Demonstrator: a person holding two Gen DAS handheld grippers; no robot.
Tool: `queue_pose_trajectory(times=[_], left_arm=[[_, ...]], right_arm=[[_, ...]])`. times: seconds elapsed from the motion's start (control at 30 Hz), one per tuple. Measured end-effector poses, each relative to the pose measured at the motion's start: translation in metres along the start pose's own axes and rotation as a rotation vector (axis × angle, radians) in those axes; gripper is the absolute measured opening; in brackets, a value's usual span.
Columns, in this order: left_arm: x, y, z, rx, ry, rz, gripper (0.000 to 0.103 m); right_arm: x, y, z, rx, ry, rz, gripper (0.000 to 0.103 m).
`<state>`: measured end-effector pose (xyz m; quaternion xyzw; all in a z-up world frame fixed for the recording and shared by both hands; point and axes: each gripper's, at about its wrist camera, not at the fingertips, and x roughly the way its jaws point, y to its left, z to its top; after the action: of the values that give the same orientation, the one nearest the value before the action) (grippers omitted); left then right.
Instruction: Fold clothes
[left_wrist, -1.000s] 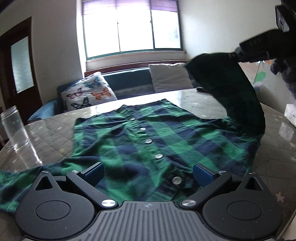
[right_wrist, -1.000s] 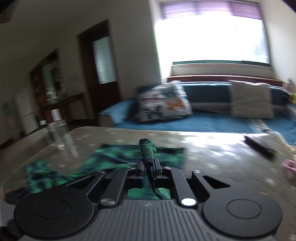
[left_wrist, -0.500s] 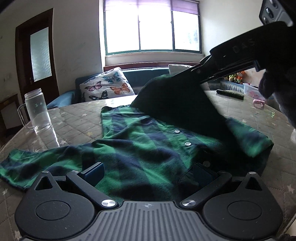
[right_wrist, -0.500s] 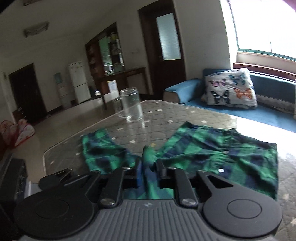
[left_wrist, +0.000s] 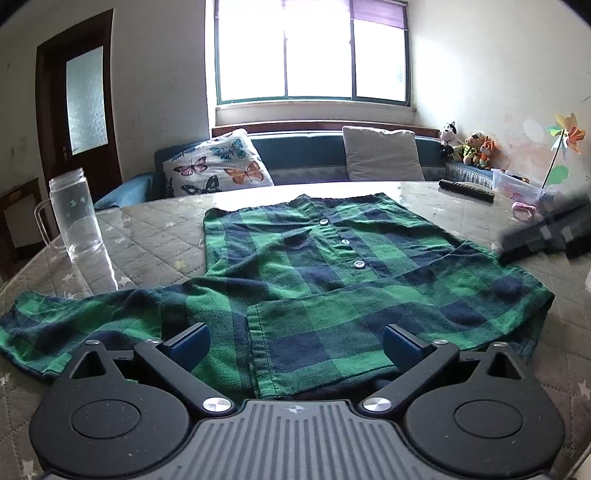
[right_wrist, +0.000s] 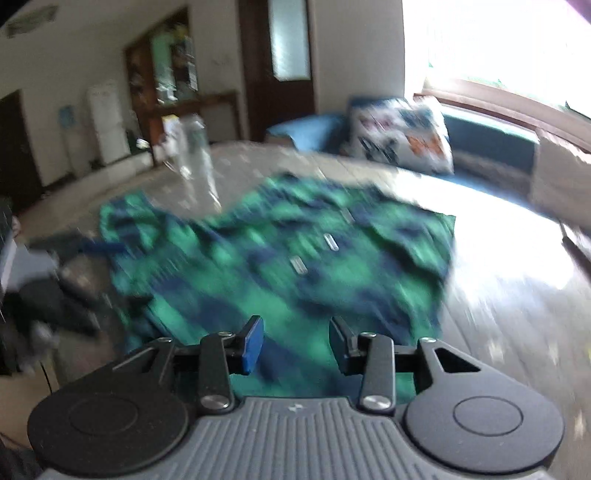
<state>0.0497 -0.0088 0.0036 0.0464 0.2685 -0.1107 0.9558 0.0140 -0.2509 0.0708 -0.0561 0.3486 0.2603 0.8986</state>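
Note:
A green and navy plaid shirt (left_wrist: 332, 280) lies buttons-up on the quilted table (left_wrist: 155, 236). One sleeve (left_wrist: 369, 325) is folded across its front, and the other sleeve (left_wrist: 74, 317) trails out to the left. My left gripper (left_wrist: 295, 343) hovers wide over the near hem with its jaws closing slightly, and the pads are not pressing on the cloth. My right gripper (right_wrist: 295, 345) is over the shirt's (right_wrist: 280, 258) edge, jaws opening, with nothing between them. In the left wrist view the right gripper (left_wrist: 546, 232) shows as a blur at the right.
A clear glass mug (left_wrist: 75, 218) stands at the left of the table. A black remote (left_wrist: 467, 188) and a small pink item (left_wrist: 524, 210) lie at the far right. A sofa with a butterfly pillow (left_wrist: 218, 166) runs behind the table.
The right gripper let go of the sleeve it was carrying, and that sleeve now lies flat across the shirt front. The right gripper dropped lower and pulled away to the right.

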Motion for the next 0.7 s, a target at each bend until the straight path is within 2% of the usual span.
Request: queue_pose_trajectory(times=[0.13,0.27,0.4,0.47,0.53,0.7], left_arm=[[0.011,0.005,0.0,-0.03,0.043,0.0,0.083],[0.017,0.009,-0.001,-0.038,0.067,0.013,0.077],[0.018,0.011,-0.001,-0.037,0.079,0.013,0.068],[0.018,0.012,-0.002,-0.04,0.087,0.006,0.063],[0.018,0.013,-0.004,-0.044,0.098,0.0,0.063],[0.015,0.015,-0.006,-0.056,0.114,-0.009,0.056]], right_arm=[[0.003,-0.022,-0.031,0.08,0.045,-0.041,0.04],[0.009,-0.039,-0.053,0.155,0.057,-0.038,0.042],[-0.004,-0.043,-0.05,0.149,0.018,-0.03,0.051],[-0.012,-0.048,-0.05,0.159,-0.006,-0.04,0.052],[-0.019,-0.053,-0.052,0.172,-0.022,-0.054,0.053],[-0.014,-0.057,-0.054,0.185,-0.015,-0.086,0.057]])
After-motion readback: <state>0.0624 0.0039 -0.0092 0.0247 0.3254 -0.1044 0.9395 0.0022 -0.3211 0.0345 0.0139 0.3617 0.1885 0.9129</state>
